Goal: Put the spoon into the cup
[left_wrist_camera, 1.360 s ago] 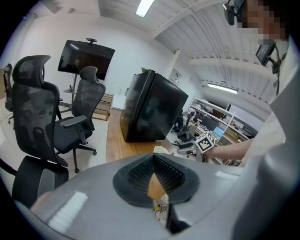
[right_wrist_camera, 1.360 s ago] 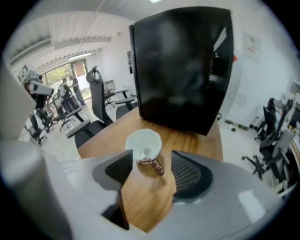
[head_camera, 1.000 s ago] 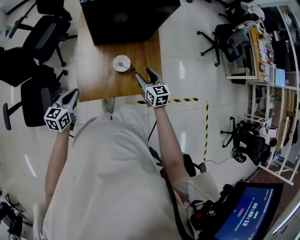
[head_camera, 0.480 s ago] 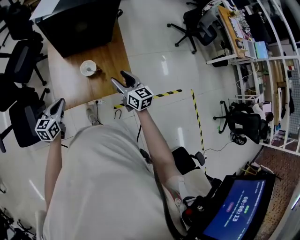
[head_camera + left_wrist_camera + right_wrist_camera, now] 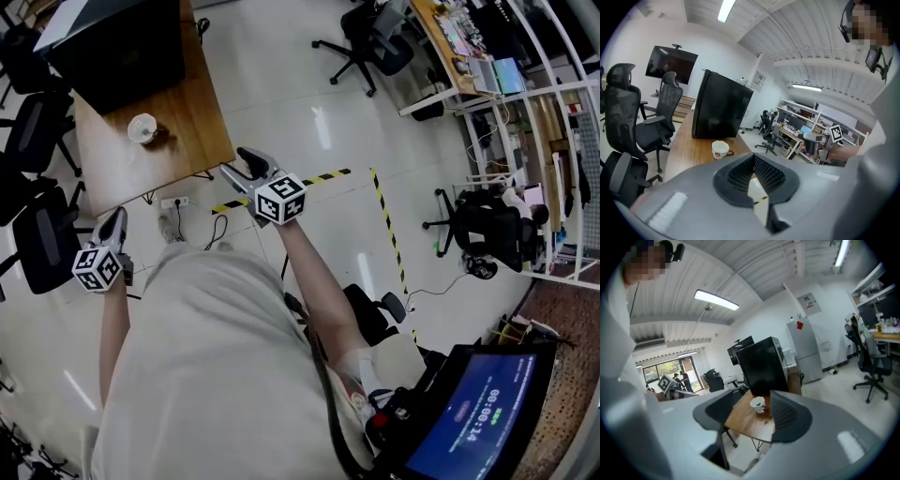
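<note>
The bench (image 5: 192,131) filled the head view's upper left, a black box (image 5: 112,56) at its top end. At centre, off the bench, the right gripper (image 5: 236,161) had its jaws apart and empty. At lower left, the left gripper (image 5: 116,217) had its jaws together on nothing. The cup (image 5: 142,127) stood on the bench, and the spoon was too small to make out.

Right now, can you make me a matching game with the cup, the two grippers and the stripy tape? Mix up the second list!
Things:
1. cup
2. left gripper
3. right gripper
4. floor tape

Clues:
A. jaws wide apart
B. sits on the wooden table
C. yellow and black stripes
D. jaws closed together

Pairs: 1-B, 2-D, 3-A, 4-C
</note>
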Demonstrator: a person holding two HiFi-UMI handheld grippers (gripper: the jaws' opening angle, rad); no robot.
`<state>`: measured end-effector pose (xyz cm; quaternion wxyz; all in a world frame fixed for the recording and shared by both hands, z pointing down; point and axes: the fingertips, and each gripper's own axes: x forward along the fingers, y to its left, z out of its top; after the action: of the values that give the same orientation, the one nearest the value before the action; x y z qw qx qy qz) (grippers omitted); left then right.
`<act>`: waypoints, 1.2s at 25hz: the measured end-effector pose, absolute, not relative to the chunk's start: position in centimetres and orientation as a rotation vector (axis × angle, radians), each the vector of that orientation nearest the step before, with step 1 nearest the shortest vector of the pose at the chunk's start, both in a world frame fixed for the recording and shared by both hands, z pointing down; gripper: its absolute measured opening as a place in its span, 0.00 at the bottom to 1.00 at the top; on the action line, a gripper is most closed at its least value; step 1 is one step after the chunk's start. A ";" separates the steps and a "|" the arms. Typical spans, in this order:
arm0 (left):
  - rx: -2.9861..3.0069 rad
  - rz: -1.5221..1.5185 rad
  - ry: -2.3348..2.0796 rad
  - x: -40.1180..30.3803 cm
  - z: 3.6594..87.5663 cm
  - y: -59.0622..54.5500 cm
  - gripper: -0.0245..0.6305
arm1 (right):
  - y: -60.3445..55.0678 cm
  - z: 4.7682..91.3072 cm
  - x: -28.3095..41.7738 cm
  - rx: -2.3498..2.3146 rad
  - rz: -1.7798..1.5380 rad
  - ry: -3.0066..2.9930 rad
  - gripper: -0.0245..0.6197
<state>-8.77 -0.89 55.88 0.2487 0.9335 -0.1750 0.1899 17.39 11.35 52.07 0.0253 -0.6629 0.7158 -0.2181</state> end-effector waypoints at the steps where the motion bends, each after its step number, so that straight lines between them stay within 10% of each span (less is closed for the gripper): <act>1: 2.541 0.516 -0.479 -8.9 55.9 0.4 0.04 | 12.5 52.1 17.5 -2.053 -0.679 2.210 0.42; 30: 2.419 0.475 -0.820 -18.5 56.4 10.7 0.04 | 22.7 53.9 11.8 -1.987 -0.591 2.364 0.25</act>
<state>-18.52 10.68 56.38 0.2685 0.8969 -0.3041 0.1762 11.85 22.68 53.86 -0.0015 -0.6319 0.7519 -0.1879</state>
